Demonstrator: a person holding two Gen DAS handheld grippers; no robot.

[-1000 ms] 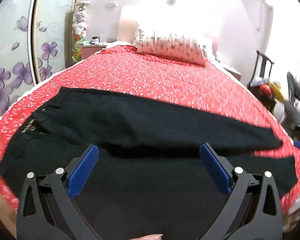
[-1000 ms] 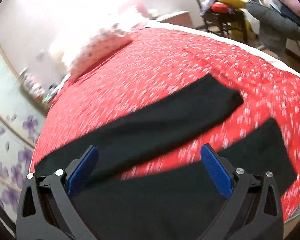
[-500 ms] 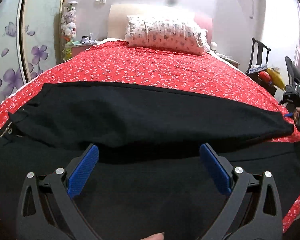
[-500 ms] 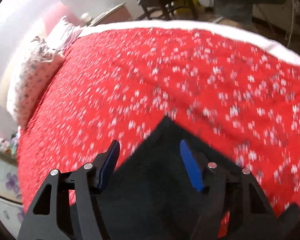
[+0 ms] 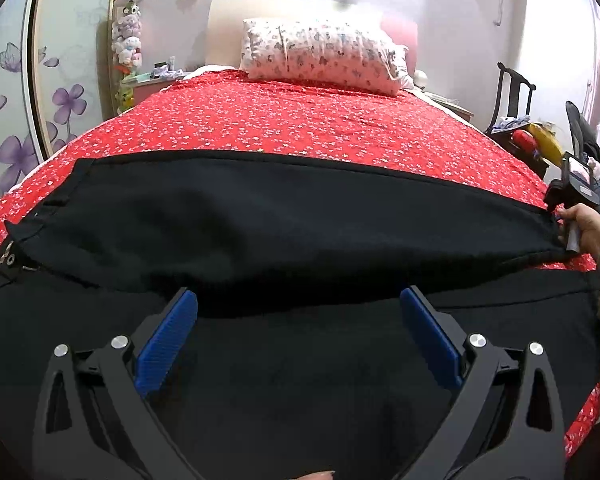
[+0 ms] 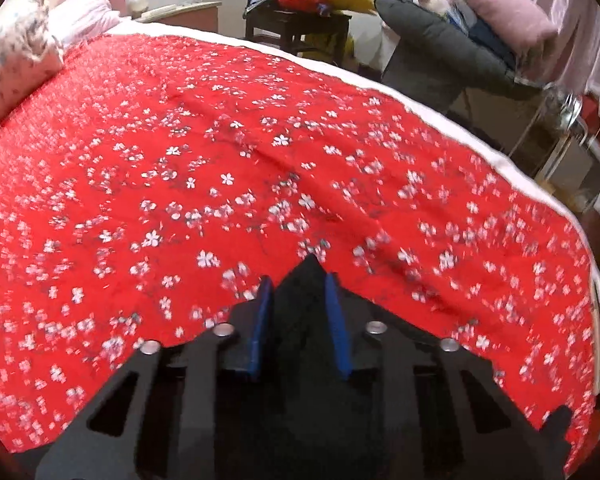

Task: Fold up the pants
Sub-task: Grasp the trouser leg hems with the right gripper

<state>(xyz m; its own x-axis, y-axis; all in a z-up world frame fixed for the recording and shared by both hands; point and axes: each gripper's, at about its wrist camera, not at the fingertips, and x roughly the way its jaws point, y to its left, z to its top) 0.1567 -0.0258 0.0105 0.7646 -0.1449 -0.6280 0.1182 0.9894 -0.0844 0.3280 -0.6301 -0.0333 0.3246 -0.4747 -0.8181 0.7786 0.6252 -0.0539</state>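
Observation:
Black pants (image 5: 284, 232) lie across the red flowered bedspread (image 5: 300, 120), waist at the left, legs running right. My left gripper (image 5: 298, 316) is open and empty, hovering over the near leg at mid-length. My right gripper (image 6: 298, 292) is shut on the hem corner of the far pant leg (image 6: 306, 268), low over the bedspread (image 6: 220, 160). In the left wrist view the right gripper (image 5: 560, 216) and the hand holding it sit at the far leg's hem at the right.
A flowered pillow (image 5: 320, 56) lies at the head of the bed. A nightstand (image 5: 148, 80) stands at the left. A chair piled with clothes (image 6: 300, 12) and a dark seat (image 6: 440, 48) stand beyond the bed's right edge (image 6: 460, 136).
My right gripper closed from wide open onto the far leg's hem corner. My left gripper dropped lower and nearer to the pants, still open.

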